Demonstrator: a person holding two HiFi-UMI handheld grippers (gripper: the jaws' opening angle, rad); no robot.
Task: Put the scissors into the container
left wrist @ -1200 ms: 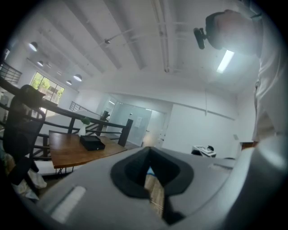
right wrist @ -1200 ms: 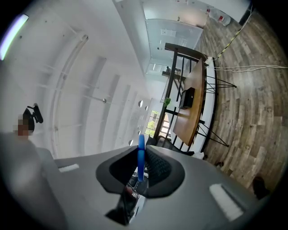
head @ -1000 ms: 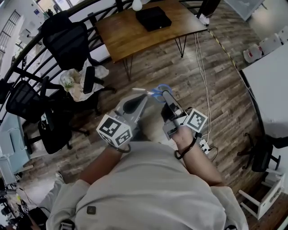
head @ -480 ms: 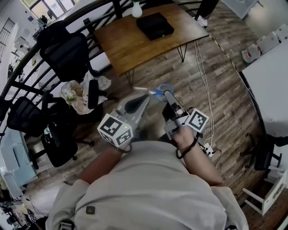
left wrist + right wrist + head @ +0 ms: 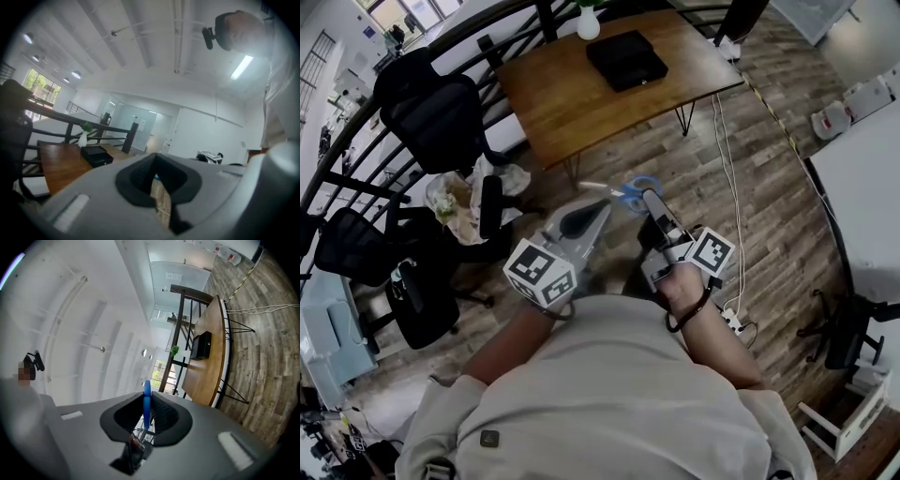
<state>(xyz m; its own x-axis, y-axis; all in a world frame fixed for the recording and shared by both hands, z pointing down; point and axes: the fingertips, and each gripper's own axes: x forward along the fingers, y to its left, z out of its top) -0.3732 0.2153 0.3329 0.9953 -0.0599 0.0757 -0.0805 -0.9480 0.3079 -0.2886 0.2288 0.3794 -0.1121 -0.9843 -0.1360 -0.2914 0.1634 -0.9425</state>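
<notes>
Blue-handled scissors (image 5: 623, 192) hang over the wooden floor, their blades pointing left. My right gripper (image 5: 647, 195) is shut on the blue handle (image 5: 146, 401), which stands edge-on between its pads. My left gripper (image 5: 605, 204) is just left of it, shut with nothing in it (image 5: 156, 157). Ahead, a black box-shaped container (image 5: 626, 58) lies on a wooden table (image 5: 572, 89), well beyond both grippers. It also shows as the black container (image 5: 96, 155) in the left gripper view and the black container (image 5: 202, 345) in the right gripper view.
A white vase (image 5: 588, 23) with a plant stands on the table's far edge. Black office chairs (image 5: 431, 112) and a chair with a white bag (image 5: 464, 192) stand at the left by a dark railing. Cables (image 5: 727, 159) run across the floor. A white table (image 5: 867, 178) is at the right.
The table and floor have slid a little right and nearer in the head view as the person walks toward the table. Both grippers keep their pose, and the scissors stay held.
</notes>
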